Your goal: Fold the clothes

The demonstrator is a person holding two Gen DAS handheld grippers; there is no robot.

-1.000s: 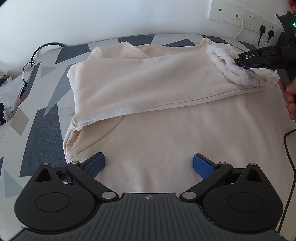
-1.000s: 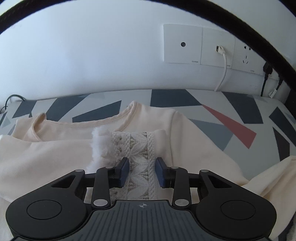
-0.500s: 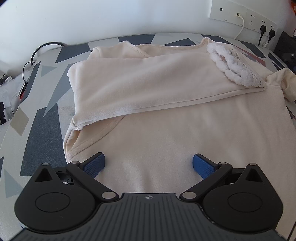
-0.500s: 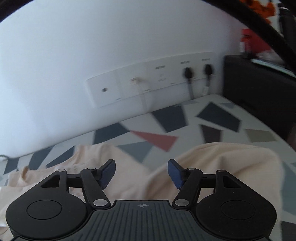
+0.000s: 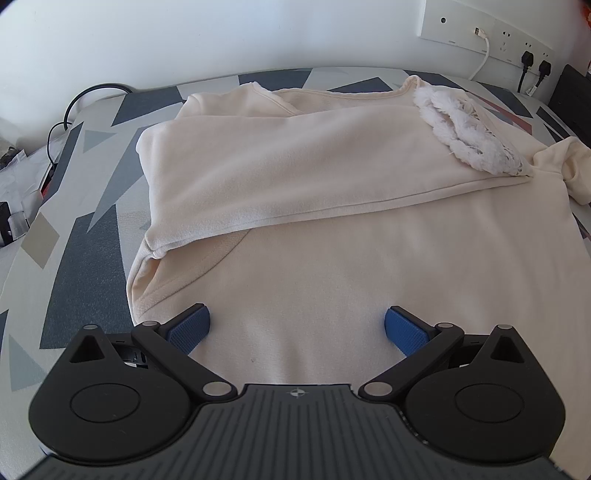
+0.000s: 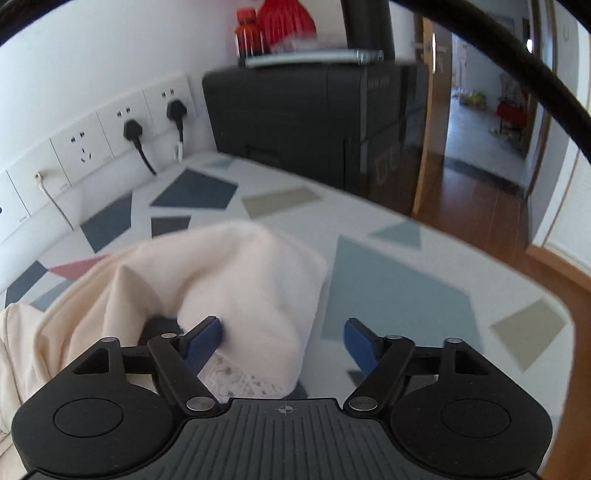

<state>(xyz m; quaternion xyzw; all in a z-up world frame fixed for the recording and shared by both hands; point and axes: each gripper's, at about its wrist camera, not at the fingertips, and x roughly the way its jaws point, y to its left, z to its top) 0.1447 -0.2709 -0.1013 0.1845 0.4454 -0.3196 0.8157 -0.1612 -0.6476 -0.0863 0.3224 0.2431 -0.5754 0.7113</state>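
A cream sweatshirt lies flat on the patterned table. One sleeve is folded across its chest, ending in a white fluffy cuff at the right. My left gripper hovers open over the lower body of the garment, holding nothing. In the right wrist view the other cream sleeve lies bunched on the table, with a lace-trimmed cuff near the camera. My right gripper is open just above it; the sleeve end sits between the spread fingers, nearer the left one.
A wall socket strip with plugged cables runs behind the table. A black cabinet with red bottles on top stands at the table's far right corner. Black cables lie at the left. The table edge drops to a wooden floor.
My right gripper let go of the fluffy cuff, opened, and swung right to the bunched other sleeve. The left gripper stayed still and open.
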